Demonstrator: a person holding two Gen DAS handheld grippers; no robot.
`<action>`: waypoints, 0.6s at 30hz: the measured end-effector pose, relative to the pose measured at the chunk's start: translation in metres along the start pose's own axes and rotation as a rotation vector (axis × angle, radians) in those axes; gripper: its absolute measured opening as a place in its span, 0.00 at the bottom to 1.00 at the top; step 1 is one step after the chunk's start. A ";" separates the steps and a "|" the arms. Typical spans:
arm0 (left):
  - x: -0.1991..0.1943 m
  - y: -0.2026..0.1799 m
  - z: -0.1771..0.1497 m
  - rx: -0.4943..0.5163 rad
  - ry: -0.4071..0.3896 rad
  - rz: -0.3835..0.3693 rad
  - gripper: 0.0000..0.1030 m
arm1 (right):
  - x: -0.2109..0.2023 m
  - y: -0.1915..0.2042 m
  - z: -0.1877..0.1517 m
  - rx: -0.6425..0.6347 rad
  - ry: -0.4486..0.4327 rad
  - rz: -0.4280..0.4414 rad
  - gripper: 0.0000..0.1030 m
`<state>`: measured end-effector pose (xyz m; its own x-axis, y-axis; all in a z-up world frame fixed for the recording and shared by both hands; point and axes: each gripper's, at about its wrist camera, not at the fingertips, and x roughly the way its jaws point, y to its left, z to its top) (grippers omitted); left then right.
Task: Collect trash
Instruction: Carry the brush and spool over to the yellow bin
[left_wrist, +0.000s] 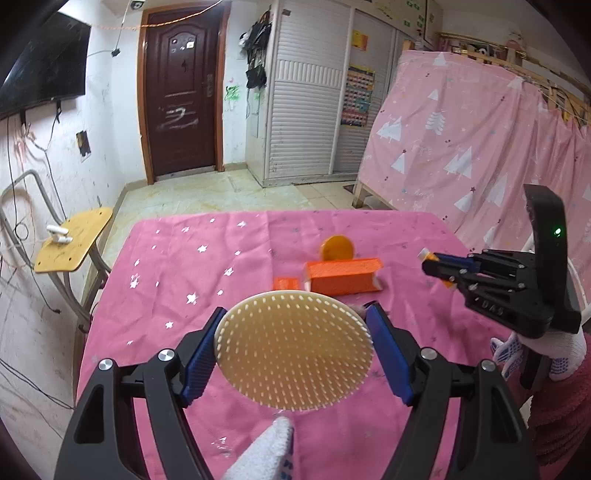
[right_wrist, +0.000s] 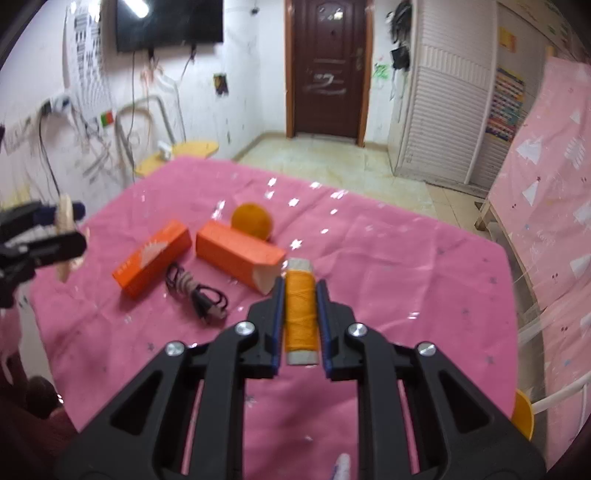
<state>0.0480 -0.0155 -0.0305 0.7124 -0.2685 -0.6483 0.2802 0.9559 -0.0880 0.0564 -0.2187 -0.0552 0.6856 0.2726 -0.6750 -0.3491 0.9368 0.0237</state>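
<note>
My left gripper (left_wrist: 295, 310) is shut on a cream round disc covered in short spikes (left_wrist: 291, 350), held flat above the pink table. The same disc (right_wrist: 65, 214) shows edge-on in the right wrist view, between the left gripper's (right_wrist: 79, 225) jaws. My right gripper (right_wrist: 300, 282) is shut on an orange thread spool (right_wrist: 301, 314), lifted off the cloth. From the left wrist view, the right gripper (left_wrist: 430, 262) hangs at the right with the spool's white end (left_wrist: 424, 253) poking out. On the table lie two orange boxes (right_wrist: 151, 258) (right_wrist: 236, 251), an orange round thing (right_wrist: 253, 219) and a black cable (right_wrist: 195, 291).
The table wears a pink star-print cloth (right_wrist: 406, 258). A yellow chair (left_wrist: 74, 240) stands off its left side. A frame draped in pink cloth (left_wrist: 480, 147) rises close on the right. A white-gloved hand (left_wrist: 535, 350) holds the right gripper's handle.
</note>
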 end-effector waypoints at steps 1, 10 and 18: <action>-0.002 -0.003 0.001 0.004 -0.004 0.000 0.66 | -0.006 -0.007 -0.001 0.015 -0.013 -0.010 0.15; -0.003 -0.048 0.015 0.074 -0.025 -0.015 0.66 | -0.054 -0.064 -0.016 0.127 -0.107 -0.078 0.15; 0.001 -0.091 0.025 0.142 -0.020 -0.046 0.66 | -0.082 -0.103 -0.035 0.197 -0.147 -0.130 0.15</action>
<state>0.0395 -0.1061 -0.0044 0.7088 -0.3151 -0.6311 0.3998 0.9166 -0.0087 0.0138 -0.3451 -0.0282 0.8068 0.1626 -0.5680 -0.1311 0.9867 0.0964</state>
